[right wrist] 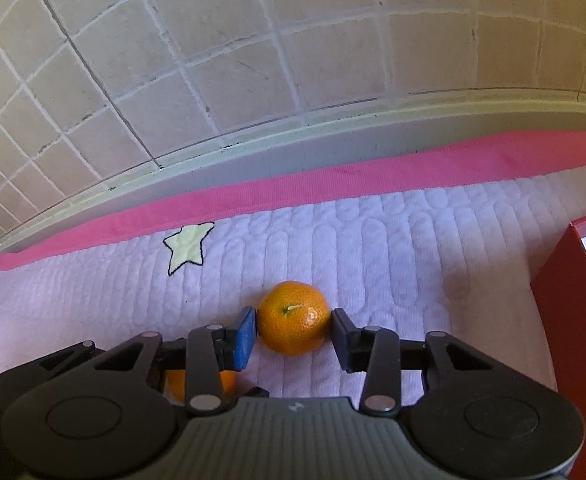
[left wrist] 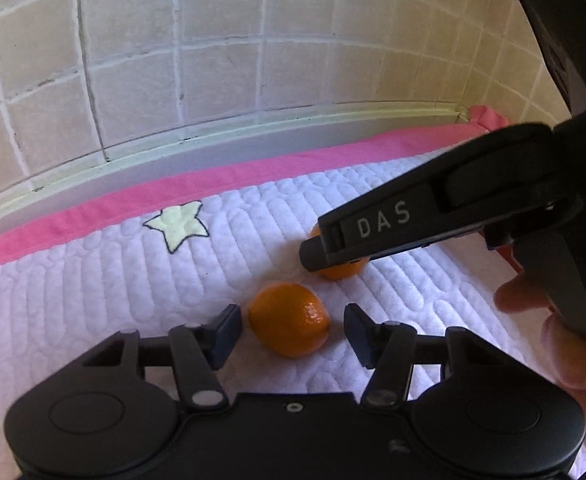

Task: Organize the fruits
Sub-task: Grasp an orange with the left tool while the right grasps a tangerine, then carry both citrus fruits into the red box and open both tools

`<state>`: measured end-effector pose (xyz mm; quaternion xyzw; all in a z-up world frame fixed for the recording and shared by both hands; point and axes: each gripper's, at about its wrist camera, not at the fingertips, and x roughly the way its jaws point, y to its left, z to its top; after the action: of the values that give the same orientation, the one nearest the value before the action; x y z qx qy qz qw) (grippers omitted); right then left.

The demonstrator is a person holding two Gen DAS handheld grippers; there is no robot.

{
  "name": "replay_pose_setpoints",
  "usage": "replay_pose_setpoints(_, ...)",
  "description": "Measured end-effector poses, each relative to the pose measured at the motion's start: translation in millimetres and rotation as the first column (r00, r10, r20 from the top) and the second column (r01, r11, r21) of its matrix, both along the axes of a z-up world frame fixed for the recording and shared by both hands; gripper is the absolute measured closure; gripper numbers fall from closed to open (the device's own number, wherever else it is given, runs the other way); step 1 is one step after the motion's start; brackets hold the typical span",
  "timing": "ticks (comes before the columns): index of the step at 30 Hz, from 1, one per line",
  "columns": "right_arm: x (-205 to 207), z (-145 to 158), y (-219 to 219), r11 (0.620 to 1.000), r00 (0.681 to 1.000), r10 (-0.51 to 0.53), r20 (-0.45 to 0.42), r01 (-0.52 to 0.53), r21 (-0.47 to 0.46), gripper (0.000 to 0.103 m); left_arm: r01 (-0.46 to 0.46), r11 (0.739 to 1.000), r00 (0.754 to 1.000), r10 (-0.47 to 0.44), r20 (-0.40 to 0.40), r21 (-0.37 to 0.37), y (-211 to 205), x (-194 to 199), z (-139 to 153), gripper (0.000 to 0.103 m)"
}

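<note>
Two tangerines on white quilted mat (right wrist: 373, 240) by tiled wall (right wrist: 213, 60). My left gripper (left wrist: 293, 330) low, level, jaws wide, straddling near tangerine (left wrist: 289, 319), gaps both sides. My right gripper (right wrist: 293, 332) angled down, pads touching far tangerine (right wrist: 293, 318) both sides.

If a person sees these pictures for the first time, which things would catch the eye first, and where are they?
Most striking are two bright orange mandarins on the white quilted mat. One mandarin lies between the open fingers of the left gripper; the other mandarin sits between the fingers of the right gripper, which touch or nearly touch it. A pale star near the mat's pink border and a red box at the right edge also stand out.
</note>
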<state>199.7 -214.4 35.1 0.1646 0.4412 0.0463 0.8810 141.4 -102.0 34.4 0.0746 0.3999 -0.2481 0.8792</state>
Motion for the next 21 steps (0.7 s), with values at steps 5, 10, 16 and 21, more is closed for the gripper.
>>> replay_pose_setpoints(5, -1, -1, -2, 1.0, 1.0, -0.007, 0.002, 0.007, 0.012, 0.061, -0.002, 1.0, 1.0, 0.001, 0.021, 0.02, -1, 0, -3, 0.057)
replay_pose_setpoints(10, -6, -1, -4, 1.0, 1.0, -0.015, 0.004, 0.015, 0.027, 0.061, -0.01, 1.0, 1.0, 0.01, 0.013, 0.026, 1, -3, 0, 0.057)
replay_pose_setpoints(16, -14, 3, -7, 0.999, 1.0, -0.026, 0.006, 0.025, 0.045, 0.061, -0.002, 0.999, 1.0, 0.002, 0.018, 0.036, -3, -15, 6, 0.057)
replay_pose_setpoints(21, -26, 15, -12, 0.998, 0.999, -0.039, 0.027, 0.037, 0.053, 0.061, 0.025, 0.999, 0.999, -0.026, 0.044, 0.029, -7, -29, 17, 0.057)
